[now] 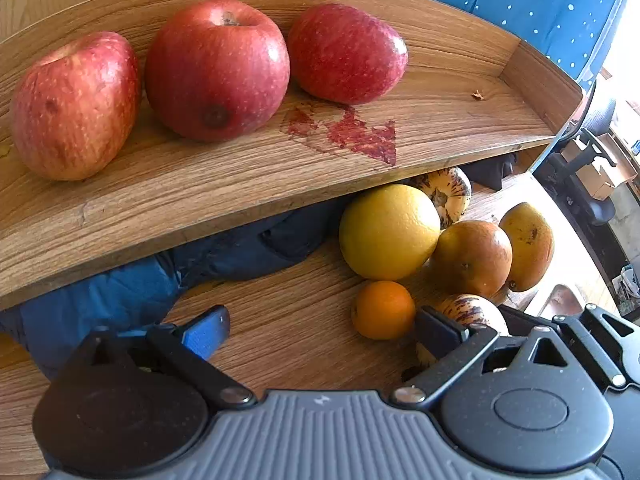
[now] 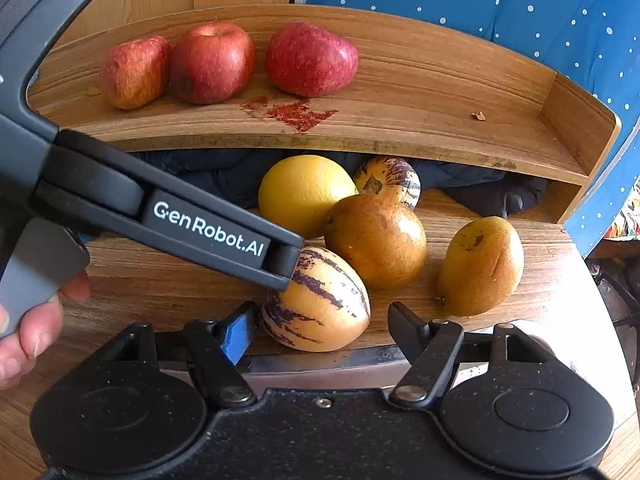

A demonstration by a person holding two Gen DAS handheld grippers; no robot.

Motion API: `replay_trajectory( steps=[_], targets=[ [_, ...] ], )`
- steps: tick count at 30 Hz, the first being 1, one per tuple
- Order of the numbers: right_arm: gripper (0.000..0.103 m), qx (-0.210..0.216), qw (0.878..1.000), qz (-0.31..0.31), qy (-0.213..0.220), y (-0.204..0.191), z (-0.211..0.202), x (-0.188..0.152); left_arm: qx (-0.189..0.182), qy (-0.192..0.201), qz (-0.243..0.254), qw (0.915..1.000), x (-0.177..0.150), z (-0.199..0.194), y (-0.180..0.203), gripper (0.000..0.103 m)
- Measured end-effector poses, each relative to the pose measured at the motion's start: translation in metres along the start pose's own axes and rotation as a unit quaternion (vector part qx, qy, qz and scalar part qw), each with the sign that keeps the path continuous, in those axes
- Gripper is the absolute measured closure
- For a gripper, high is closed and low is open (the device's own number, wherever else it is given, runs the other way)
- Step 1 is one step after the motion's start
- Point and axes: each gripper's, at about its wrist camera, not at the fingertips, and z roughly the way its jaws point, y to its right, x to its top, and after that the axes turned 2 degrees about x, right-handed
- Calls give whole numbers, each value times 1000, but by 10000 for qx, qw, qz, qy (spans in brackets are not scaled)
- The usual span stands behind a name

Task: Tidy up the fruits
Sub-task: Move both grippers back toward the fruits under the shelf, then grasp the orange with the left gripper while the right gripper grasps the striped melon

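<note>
Right gripper (image 2: pixel 320 322): jaws spread around striped melon (image 2: pixel 316 300).
Left gripper (image 1: pixel 320 332): spread, empty.
Risk: off-centre squeeze could roll it.

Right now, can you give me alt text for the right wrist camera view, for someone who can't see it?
An open right gripper faces a striped yellow melon on a wooden table, the left gripper reaching in above it. Behind lie a yellow citrus, two brownish pears and another striped melon. Three red apples sit on a raised wooden shelf.

glossy red apples (image 1: pixel 218 68) on grained wood shelf (image 1: pixel 440 128)
</note>
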Motion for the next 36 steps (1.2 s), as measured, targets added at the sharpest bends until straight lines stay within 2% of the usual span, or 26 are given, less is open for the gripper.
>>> replay_trajectory(
  steps=[2, 6, 10, 17, 22, 36],
  targets=[
    [32, 23, 10000, -22, 2, -2, 1, 0, -16, 17, -17, 10000, -1, -2, -1, 4],
    [43, 36, 10000, -80, 20, -3, 2, 0, -110, 79, -13, 9999, -3, -7, -1, 13],
    [44, 31, 10000, -77, 35, -3, 2, 0, -259, 131, -15, 9996, -3, -10, -2, 23],
    [45, -15, 10000, -45, 52, -4, 1, -1, -563, 143, -74, 9983, -3, -11, -1, 45],
    [45, 23, 9999, -46, 92, -4, 0, -1, -825, 118, -151, 9964, -4, -15, -4, 67],
    [45, 83, 9994, -109, 321, -12, -17, -8, -689, 87, -407, 9968, -12, -27, -13, 67]
  ],
)
